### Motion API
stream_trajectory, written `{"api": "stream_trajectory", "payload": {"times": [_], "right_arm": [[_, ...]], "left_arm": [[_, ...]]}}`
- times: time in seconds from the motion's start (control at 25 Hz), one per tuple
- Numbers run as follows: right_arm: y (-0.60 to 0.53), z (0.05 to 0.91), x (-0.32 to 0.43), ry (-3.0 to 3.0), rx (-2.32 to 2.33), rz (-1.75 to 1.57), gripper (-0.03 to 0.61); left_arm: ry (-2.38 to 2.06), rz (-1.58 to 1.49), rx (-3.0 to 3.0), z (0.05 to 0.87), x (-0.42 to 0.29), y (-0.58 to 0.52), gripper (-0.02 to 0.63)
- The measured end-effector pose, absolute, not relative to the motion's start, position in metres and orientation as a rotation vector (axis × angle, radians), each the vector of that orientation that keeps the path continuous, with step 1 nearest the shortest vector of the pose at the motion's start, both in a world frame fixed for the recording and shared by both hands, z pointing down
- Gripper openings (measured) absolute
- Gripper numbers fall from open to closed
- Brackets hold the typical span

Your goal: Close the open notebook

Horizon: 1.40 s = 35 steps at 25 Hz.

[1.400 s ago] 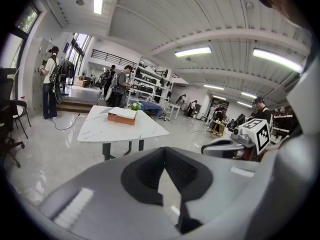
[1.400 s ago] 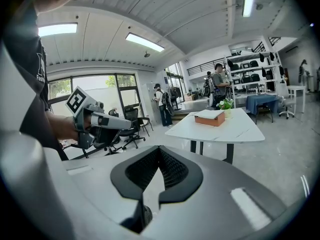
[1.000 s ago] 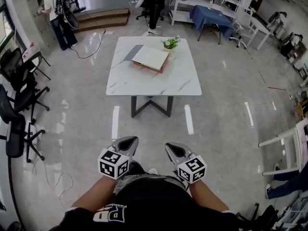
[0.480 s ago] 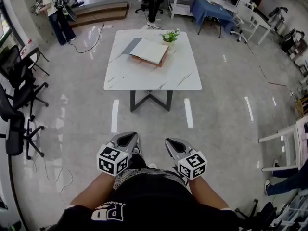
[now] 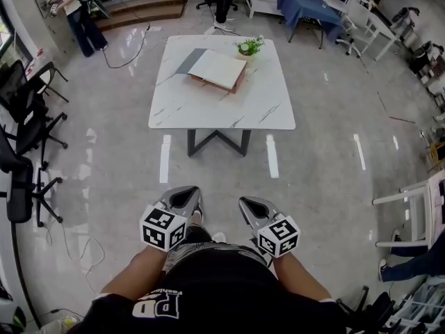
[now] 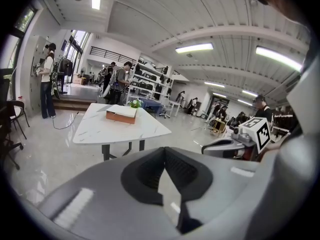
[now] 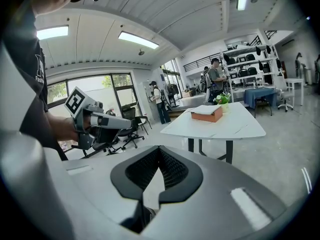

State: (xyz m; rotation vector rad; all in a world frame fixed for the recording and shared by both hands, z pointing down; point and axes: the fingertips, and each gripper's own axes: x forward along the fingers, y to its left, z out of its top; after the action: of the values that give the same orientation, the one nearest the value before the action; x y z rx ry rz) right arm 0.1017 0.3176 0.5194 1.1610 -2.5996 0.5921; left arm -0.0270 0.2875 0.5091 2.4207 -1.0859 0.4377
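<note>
The open notebook lies on the far half of a white marble table, its white page up and a grey cover spread to the left. It looks like a thick brown-edged book in the left gripper view and the right gripper view. My left gripper and right gripper hang side by side at my waist, well short of the table. Both are shut with nothing between their jaws, as the left gripper and right gripper show in their own views.
A small potted plant stands beside the notebook at the table's far edge. Black office chairs line the left wall. People stand at the back, near steps and white shelving. A blue-covered table is at back right. Shiny floor separates me from the table.
The view has shifted a little and the table sits slightly differently in frame. Both grippers stay shut at my waist.
</note>
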Motion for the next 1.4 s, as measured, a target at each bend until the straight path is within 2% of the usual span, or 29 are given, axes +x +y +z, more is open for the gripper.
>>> {"api": "stream_trajectory", "payload": {"times": [0.64,1.4], "right_arm": [[0.206,0.518,0.084,-2.577,1.121,0.625,0.0],[0.065,0.497,0.024,-2.541,1.165,0.571,0.0]], "left_arm": [[-1.072,0.433,2.381,0.515,-0.039,0.177,0.058],[-1.056,0.377,2.448,0.484,-0.096,0.029,0.058]]}}
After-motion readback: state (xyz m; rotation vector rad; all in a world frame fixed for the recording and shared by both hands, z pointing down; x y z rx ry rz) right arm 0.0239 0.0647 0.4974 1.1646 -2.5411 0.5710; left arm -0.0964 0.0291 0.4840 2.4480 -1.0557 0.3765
